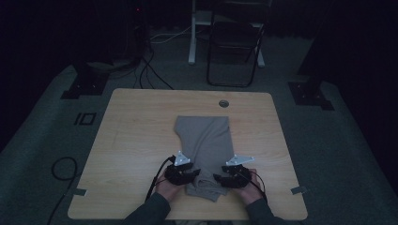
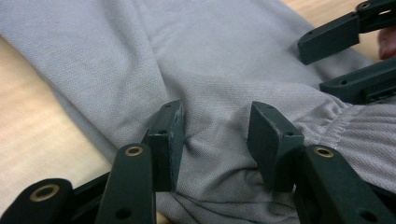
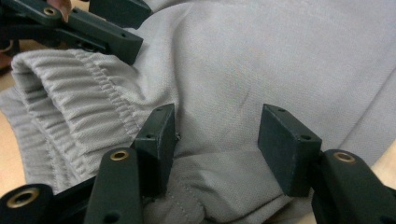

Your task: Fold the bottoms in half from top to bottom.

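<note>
Dim floor and chair (image 1: 233,44) appear overhead; right tool (image 3: 215,140) view reveals waistband (image 3: 70,88).

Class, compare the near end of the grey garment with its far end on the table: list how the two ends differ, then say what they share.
The near end, between the left gripper and the right gripper, is bunched and rumpled; the far end lies flat. In the right gripper view the near end carries a gathered, ribbed waistband; the far end ends in a plain straight edge. Both are the same grey knit cloth, resting on the wooden table.
</note>
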`<action>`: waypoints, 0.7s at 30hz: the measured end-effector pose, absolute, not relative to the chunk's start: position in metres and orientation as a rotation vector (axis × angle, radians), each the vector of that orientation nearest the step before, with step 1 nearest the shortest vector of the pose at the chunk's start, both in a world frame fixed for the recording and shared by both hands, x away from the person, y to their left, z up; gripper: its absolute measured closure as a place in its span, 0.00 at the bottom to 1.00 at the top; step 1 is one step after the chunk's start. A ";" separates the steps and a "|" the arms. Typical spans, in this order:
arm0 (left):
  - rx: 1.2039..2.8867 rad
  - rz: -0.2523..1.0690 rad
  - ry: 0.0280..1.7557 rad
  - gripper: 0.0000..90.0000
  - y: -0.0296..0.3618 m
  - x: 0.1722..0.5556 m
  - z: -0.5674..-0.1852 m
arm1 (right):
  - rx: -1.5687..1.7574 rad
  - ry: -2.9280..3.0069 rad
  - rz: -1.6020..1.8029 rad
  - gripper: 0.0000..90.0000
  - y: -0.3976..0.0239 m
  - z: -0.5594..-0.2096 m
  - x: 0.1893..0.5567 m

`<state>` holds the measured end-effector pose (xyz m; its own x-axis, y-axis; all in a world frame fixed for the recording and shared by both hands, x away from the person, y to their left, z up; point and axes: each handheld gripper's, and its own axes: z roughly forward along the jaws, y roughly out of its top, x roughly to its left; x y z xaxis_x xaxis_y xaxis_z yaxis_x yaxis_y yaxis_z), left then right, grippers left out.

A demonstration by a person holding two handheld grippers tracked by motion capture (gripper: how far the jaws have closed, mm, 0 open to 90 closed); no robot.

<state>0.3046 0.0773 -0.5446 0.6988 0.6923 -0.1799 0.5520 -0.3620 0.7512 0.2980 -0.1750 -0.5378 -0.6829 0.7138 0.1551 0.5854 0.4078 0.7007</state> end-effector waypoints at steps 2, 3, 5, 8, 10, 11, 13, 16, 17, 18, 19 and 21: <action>2.064 0.199 0.940 0.62 0.079 0.301 -0.544 | 1.162 2.499 1.138 0.51 -0.176 -0.537 0.292; 2.073 0.201 0.935 0.62 0.080 0.301 -0.543 | 1.159 2.505 1.138 0.51 -0.176 -0.537 0.290; 2.071 0.207 0.954 0.61 0.082 0.305 -0.541 | 1.159 2.512 1.140 0.51 -0.177 -0.536 0.291; 2.058 0.234 0.988 0.60 0.089 0.315 -0.534 | 1.183 2.481 1.130 0.51 -0.179 -0.533 0.298; 2.048 0.237 1.012 0.59 0.095 0.326 -0.528 | 1.195 2.446 1.143 0.51 -0.183 -0.528 0.306; 2.045 0.243 1.026 0.58 0.098 0.332 -0.525 | 1.204 2.432 1.145 0.50 -0.185 -0.526 0.309; 2.022 0.252 1.052 0.58 0.105 0.345 -0.518 | 1.244 2.383 1.166 0.47 -0.191 -0.520 0.322; 2.006 0.296 1.090 0.56 0.115 0.364 -0.510 | 1.293 2.333 1.187 0.42 -0.197 -0.513 0.340; 2.002 0.314 1.103 0.55 0.117 0.370 -0.508 | 1.300 2.318 1.186 0.41 -0.199 -0.511 0.347; 2.002 0.328 1.118 0.54 0.120 0.379 -0.506 | 1.304 2.303 1.188 0.41 -0.199 -0.509 0.352; 2.002 0.333 1.127 0.53 0.122 0.384 -0.505 | 1.297 2.285 1.176 0.42 -0.200 -0.506 0.360; 2.003 0.351 1.149 0.53 0.125 0.398 -0.504 | 1.317 2.261 1.157 0.44 -0.201 -0.503 0.370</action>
<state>0.3977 0.1245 -0.5041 0.5522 0.8224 -0.1365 0.6054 -0.2830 0.7440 0.3699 -0.2007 -0.5029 -0.5453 0.8254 0.1462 0.6016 0.2639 0.7540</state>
